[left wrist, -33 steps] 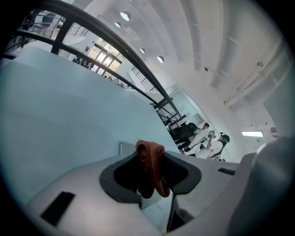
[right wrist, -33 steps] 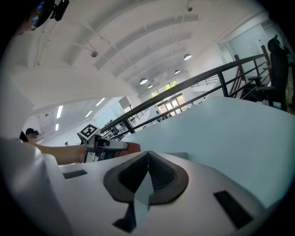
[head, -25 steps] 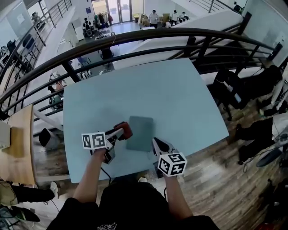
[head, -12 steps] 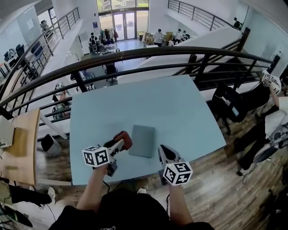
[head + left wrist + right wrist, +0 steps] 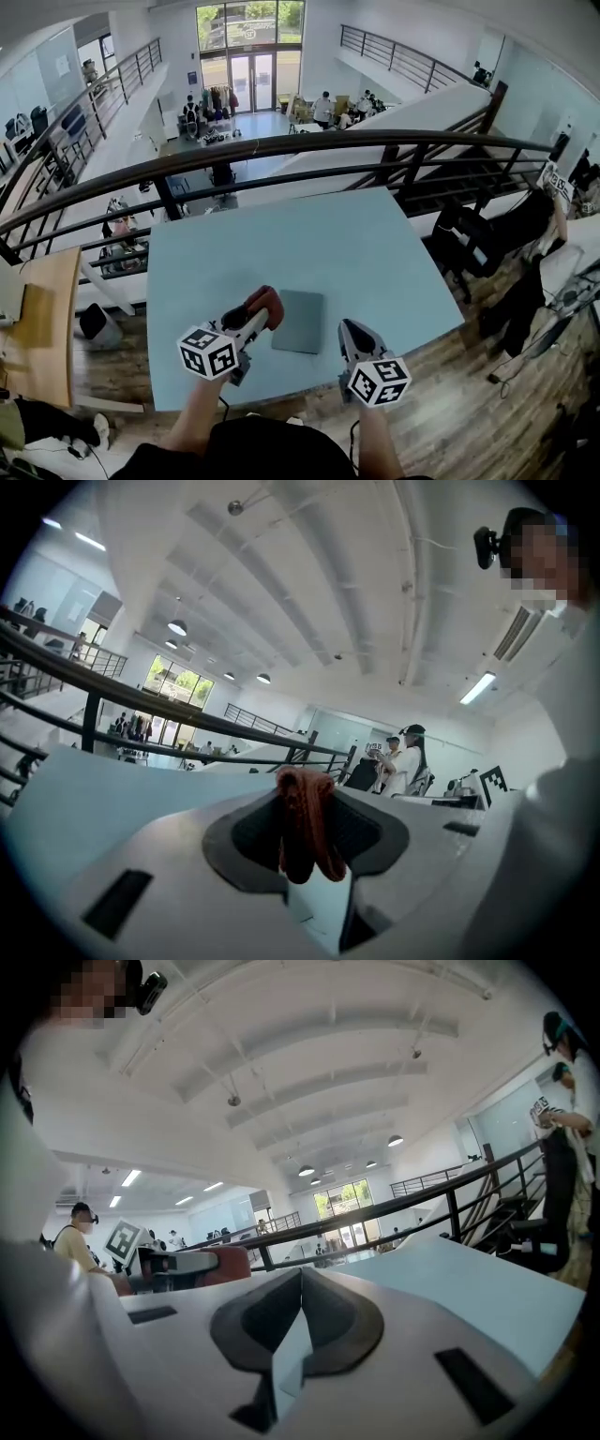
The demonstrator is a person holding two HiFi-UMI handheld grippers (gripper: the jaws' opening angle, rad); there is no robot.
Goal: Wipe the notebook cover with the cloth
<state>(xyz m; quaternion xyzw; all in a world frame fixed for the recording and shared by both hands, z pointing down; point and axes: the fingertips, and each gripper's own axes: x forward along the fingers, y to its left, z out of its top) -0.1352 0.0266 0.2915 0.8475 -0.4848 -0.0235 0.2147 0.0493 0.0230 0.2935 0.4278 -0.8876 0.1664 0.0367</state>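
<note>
A grey-green notebook [image 5: 298, 321] lies flat near the front edge of the light blue table [image 5: 281, 248]. My left gripper [image 5: 260, 316] is shut on a red cloth [image 5: 266, 305], held just left of the notebook's left edge. In the left gripper view the cloth [image 5: 305, 822] hangs bunched between the jaws of my left gripper [image 5: 306, 794], which points up and outward. My right gripper [image 5: 349, 330] is shut with nothing in it, just right of the notebook's near right corner. The right gripper view shows my right gripper [image 5: 300, 1279] with its jaws together and the cloth [image 5: 225, 1262] off to the left.
A dark curved railing [image 5: 281, 148] runs along the table's far side, with a drop to a lower floor beyond. Black chairs [image 5: 469, 246] stand at the table's right. A wooden desk [image 5: 37, 323] is at the left. A person [image 5: 405, 761] stands some way off.
The head camera has tilted up, so table and notebook sit lower in view. The left gripper with the cloth has risen slightly beside the notebook. The right gripper stays shut.
</note>
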